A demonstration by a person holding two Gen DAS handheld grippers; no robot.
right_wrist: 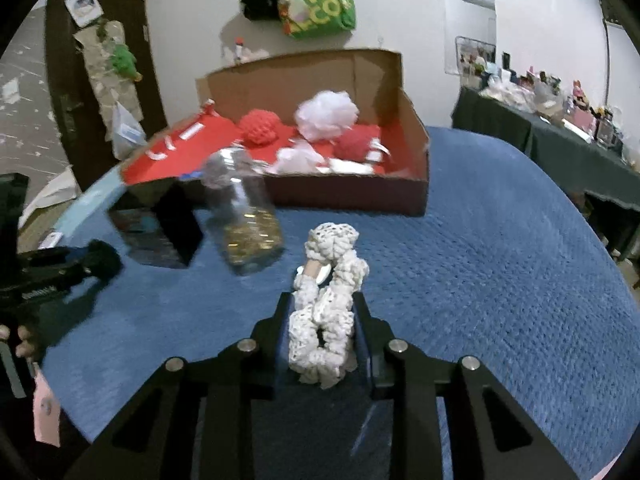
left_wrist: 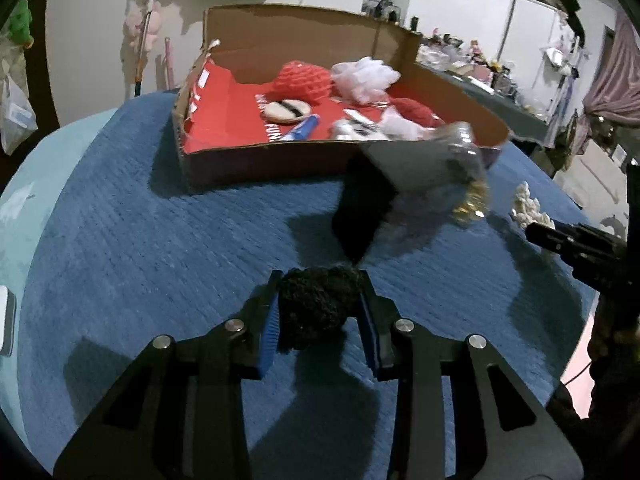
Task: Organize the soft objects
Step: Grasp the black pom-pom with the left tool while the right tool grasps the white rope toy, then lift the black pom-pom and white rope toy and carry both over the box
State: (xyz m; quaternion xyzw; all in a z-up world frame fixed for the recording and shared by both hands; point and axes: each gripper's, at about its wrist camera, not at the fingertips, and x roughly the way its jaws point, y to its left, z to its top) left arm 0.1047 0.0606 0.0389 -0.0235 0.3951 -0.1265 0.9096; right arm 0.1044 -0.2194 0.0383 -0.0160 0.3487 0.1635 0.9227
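A black fuzzy soft piece point(left_wrist: 316, 312) sits between the blue pads of my left gripper point(left_wrist: 321, 285), which is shut on it just above the blue cover. My right gripper point(right_wrist: 321, 300) is shut on a white crocheted soft piece point(right_wrist: 334, 248) whose far end rests on the cover. Behind both stands an open cardboard box point(left_wrist: 280, 164) with a red lining, holding a red knitted ball point(left_wrist: 304, 80), a white mesh pouf point(left_wrist: 364, 74) and other soft items. The right wrist view shows the same box point(right_wrist: 344, 196) and the left gripper point(right_wrist: 86, 266) at the far left.
A clear jar with gold bits point(right_wrist: 248, 232) and a black box point(right_wrist: 168, 224) stand between the grippers and the cardboard box. The blue textured cover point(left_wrist: 160, 240) spreads all round. A cluttered dark side table point(right_wrist: 560, 132) stands at the right; a green bag point(right_wrist: 320, 4) hangs on the wall.
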